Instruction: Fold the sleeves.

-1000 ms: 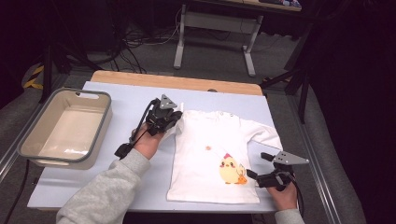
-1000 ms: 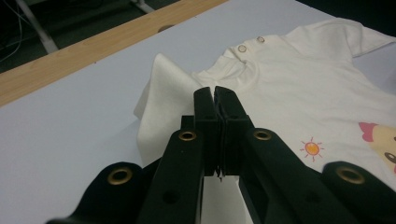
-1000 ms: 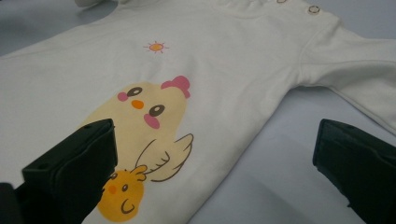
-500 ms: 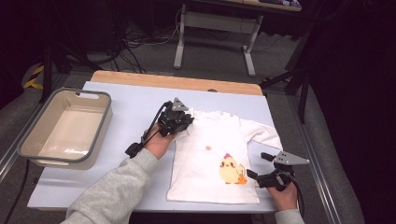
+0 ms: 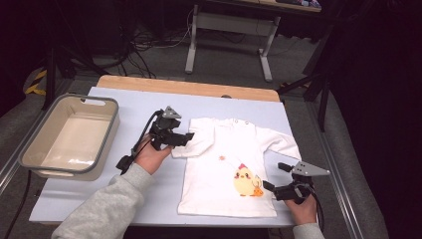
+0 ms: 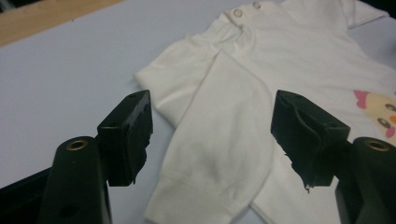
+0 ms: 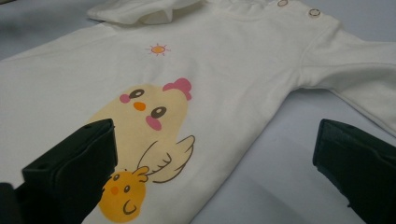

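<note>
The little white shirt (image 5: 233, 167) was lying flat on the desk (image 5: 139, 102), front side up, with a yellow chick print (image 5: 245, 182) low on the chest and a tiny sun (image 7: 158, 49) above it. Two snaps (image 6: 246, 9) sat at the neckline. The sleeve (image 6: 219, 140) on the left side was folded inward, so it lay over the shoulder and pointed back down toward the hem, cuff closest to the camera in the left gripper view. The other sleeve (image 5: 279, 143) was spread straight out to the right, flat on the desk.

The left gripper (image 5: 180, 139) was right at that folded sleeve. Its fingers had just been opening, and they stood apart on either side of the sleeve with clear gaps, not pinching it, so the cloth was lying loose between them. A hand (image 5: 152, 157) in a grey sweater was holding it.

The right gripper (image 5: 275, 177) sat near the bottom right corner of the shirt, just beside the chick. Its fingers were wide apart too; one was over the print, the other over bare desk past the shirt's edge, gripping nothing.

Off to the left was a grey bin (image 5: 32, 154), well apart from the shirt.
</note>
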Available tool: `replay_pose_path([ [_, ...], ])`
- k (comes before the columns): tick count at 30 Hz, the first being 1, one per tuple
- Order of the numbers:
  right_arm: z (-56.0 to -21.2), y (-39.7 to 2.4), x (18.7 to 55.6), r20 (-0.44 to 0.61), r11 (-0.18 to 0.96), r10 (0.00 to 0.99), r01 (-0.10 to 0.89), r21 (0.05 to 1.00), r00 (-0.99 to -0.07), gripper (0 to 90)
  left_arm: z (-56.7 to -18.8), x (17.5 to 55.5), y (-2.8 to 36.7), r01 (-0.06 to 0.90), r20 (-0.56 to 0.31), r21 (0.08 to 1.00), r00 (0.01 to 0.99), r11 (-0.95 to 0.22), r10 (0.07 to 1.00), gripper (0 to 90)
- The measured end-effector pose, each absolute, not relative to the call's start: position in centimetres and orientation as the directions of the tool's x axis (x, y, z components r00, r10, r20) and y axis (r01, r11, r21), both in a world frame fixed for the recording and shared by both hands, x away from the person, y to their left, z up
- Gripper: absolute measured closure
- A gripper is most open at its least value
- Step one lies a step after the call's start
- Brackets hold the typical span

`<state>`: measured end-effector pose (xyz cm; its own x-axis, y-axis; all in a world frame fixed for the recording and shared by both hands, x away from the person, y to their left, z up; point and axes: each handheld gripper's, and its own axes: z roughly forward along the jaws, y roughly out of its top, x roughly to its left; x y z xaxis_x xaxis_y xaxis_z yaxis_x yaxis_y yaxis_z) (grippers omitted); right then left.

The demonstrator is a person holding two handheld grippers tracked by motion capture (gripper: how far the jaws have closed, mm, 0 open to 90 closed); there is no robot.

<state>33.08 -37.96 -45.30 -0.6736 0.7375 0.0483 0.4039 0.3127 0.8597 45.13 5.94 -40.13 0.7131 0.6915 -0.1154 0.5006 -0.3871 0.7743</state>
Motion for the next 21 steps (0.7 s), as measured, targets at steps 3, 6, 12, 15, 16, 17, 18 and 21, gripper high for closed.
replay_pose_path([
  [3,-45.3,-38.0,33.1,0.049,0.312,0.737,0.404,0.860,-0.674,0.5,-40.7,45.2,6.6,0.512,-0.107,0.756,0.711,-0.408,0.695,29.9],
  [6,-45.3,-37.9,33.1,0.046,0.315,0.737,0.403,0.859,-0.675,0.5,-41.2,45.2,7.2,0.532,-0.109,0.734,0.706,-0.423,0.700,31.4],
  [12,-45.3,-37.9,33.1,0.045,0.315,0.737,0.401,0.860,-0.675,0.5,-42.2,45.6,7.6,0.571,-0.090,0.672,0.695,-0.472,0.713,38.7],
  [15,-45.3,-37.9,33.1,0.043,0.318,0.736,0.400,0.859,-0.676,0.5,-42.6,45.9,7.5,0.597,-0.091,0.639,0.685,-0.486,0.722,43.0],
  [16,-45.3,-37.9,33.1,0.043,0.317,0.736,0.401,0.859,-0.675,0.5,-42.8,45.9,7.5,0.604,-0.095,0.631,0.684,-0.488,0.723,43.9],
  [17,-45.3,-37.9,33.1,0.044,0.317,0.736,0.401,0.859,-0.675,0.5,-43.0,46.0,7.5,0.610,-0.094,0.619,0.682,-0.494,0.725,45.4],
  [18,-45.3,-37.9,33.1,0.044,0.317,0.736,0.401,0.859,-0.675,0.5,-43.1,46.1,7.5,0.615,-0.092,0.611,0.681,-0.499,0.726,45.4],
  [21,-45.3,-37.9,33.1,0.044,0.316,0.736,0.401,0.860,-0.675,0.5,-43.7,46.3,7.3,0.632,-0.092,0.579,0.679,-0.516,0.728,47.4],
])
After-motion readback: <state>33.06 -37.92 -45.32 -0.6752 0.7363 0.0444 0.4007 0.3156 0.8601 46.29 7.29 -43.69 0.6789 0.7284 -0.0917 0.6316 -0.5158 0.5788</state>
